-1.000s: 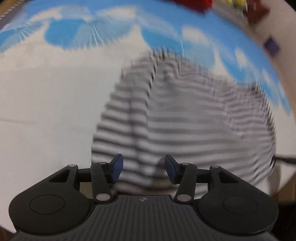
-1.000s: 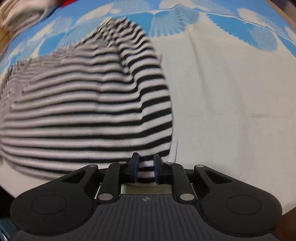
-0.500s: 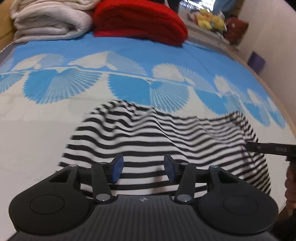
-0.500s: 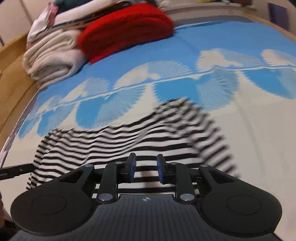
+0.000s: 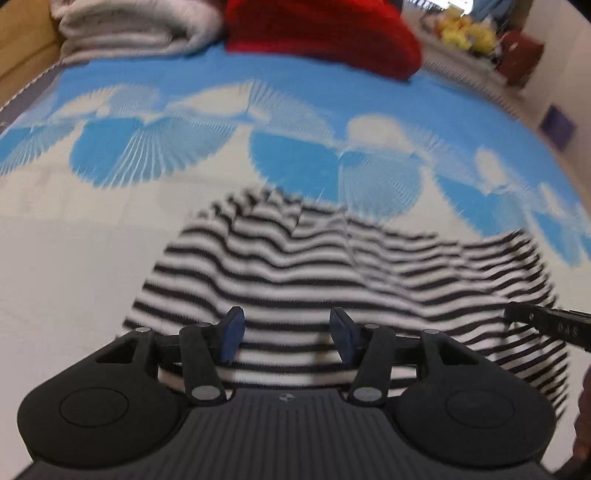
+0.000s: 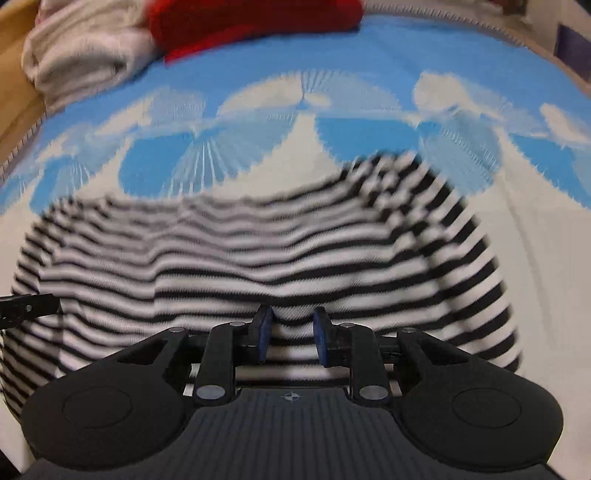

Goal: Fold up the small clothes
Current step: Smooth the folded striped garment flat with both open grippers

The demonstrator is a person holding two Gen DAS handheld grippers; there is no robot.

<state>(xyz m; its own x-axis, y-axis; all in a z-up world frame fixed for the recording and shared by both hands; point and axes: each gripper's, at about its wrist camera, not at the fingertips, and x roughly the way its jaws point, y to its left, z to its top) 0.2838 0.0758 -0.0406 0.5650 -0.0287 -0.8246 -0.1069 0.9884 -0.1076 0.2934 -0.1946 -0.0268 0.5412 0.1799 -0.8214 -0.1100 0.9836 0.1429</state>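
A black-and-white striped garment (image 5: 332, 273) lies rumpled on a blue and cream bedspread (image 5: 74, 258). In the left wrist view my left gripper (image 5: 286, 332) hovers over the garment's near edge, its jaws wide and opening, no cloth pinched between them. In the right wrist view the same garment (image 6: 258, 254) spreads under my right gripper (image 6: 291, 336), whose blue pads stand a little apart above the near hem without pressing on it. A black tip of the other gripper shows at the right edge (image 5: 546, 326) and at the left edge (image 6: 26, 310).
At the far end of the bed lie a folded red blanket (image 5: 321, 33) and a cream towel stack (image 5: 129, 29). Yellow soft toys (image 5: 465, 33) sit on a ledge at the back right. A wooden bed frame (image 6: 14, 66) runs along the left.
Both grippers have drawn back from the garment and tipped upward, bringing the far bedding into view. The right jaws, first nearly shut at the hem, now stand apart. The garment lies spread wider.
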